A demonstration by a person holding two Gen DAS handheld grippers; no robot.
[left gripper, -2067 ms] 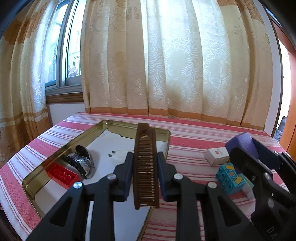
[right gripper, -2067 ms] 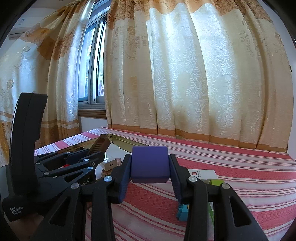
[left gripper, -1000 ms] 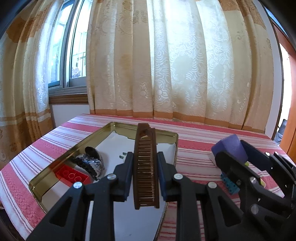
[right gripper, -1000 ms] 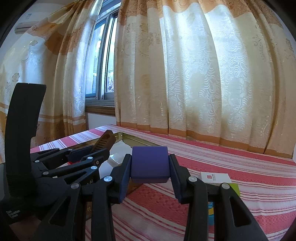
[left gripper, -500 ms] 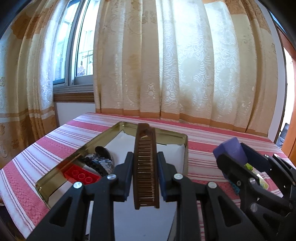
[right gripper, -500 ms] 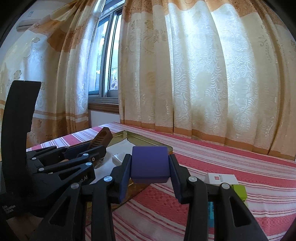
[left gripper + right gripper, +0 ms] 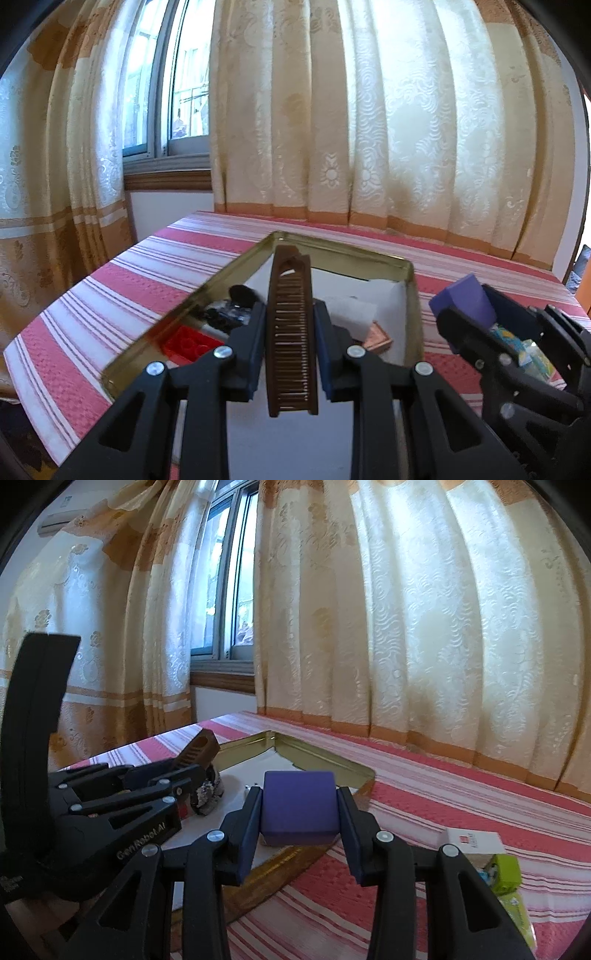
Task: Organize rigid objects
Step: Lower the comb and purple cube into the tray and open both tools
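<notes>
My left gripper (image 7: 290,332) is shut on a brown comb (image 7: 291,350), held on edge above the gold metal tray (image 7: 354,256). In the right wrist view my right gripper (image 7: 299,808) is shut on a purple block (image 7: 300,806), hanging over the tray's near right rim (image 7: 325,762). That view also shows the left gripper with the comb (image 7: 197,751) at the left. The tray holds a red brick (image 7: 188,343), a black glittery item (image 7: 229,312), a white piece (image 7: 351,310) and a copper-coloured flat piece (image 7: 376,338).
A striped red and white cloth (image 7: 155,273) covers the table. To the right of the tray lie a white box (image 7: 474,840), a green item (image 7: 508,873) and a blue patterned block (image 7: 511,341). Curtains (image 7: 369,110) and a window (image 7: 236,590) stand behind.
Both grippers have slid left across the table with their loads, so the tray now sits further right and nearer in both views. Neither grip has altered.
</notes>
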